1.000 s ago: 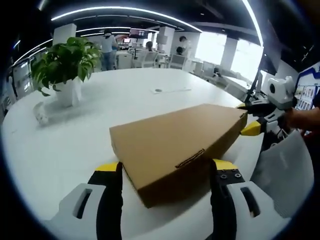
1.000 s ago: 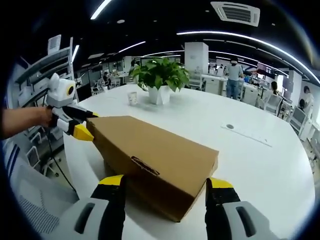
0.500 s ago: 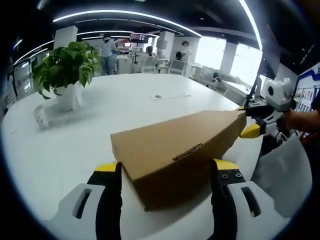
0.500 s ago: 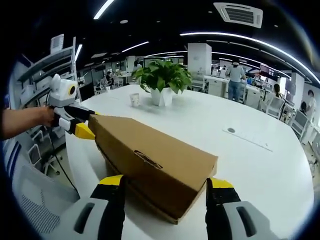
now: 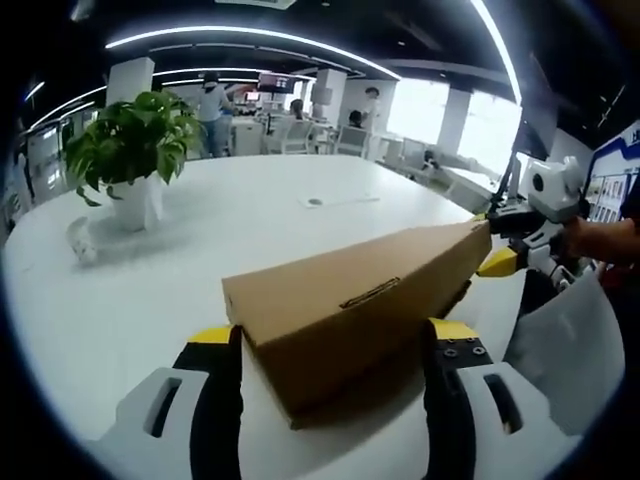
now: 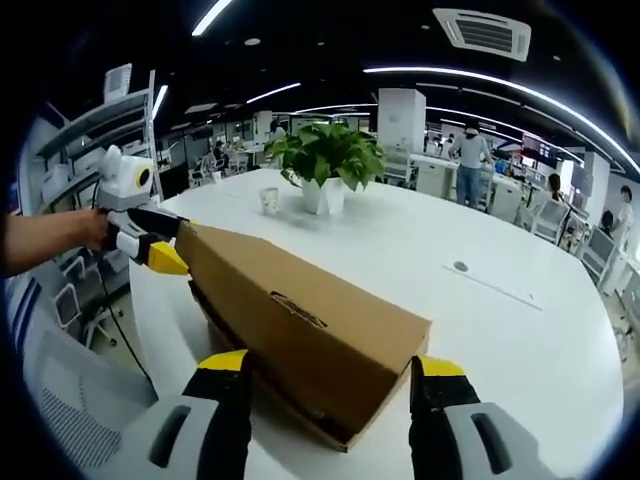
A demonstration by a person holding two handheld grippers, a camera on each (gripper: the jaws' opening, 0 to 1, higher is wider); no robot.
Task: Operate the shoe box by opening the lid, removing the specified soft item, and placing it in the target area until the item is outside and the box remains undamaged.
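Both tongs (image 5: 330, 340) (image 6: 325, 370) gape wide, jaws apart.

One cardboard box (image 5: 350, 315) is sitting on one white table (image 5: 250, 210), with two grippers, the left gripper (image 5: 330, 345) and the right gripper (image 6: 325, 370), working at it. One potted plant (image 5: 130, 140) and one small cup (image 6: 267, 199) are standing farther back, and one flat sheet (image 6: 495, 278) is lying on the tabletop.

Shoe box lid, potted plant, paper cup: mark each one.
shoe box lid (image 6: 300, 300): right gripper view, on its raised top panel.
potted plant (image 5: 130, 135): left gripper view, on the leaves.
paper cup (image 6: 268, 200): right gripper view, on its side wall.
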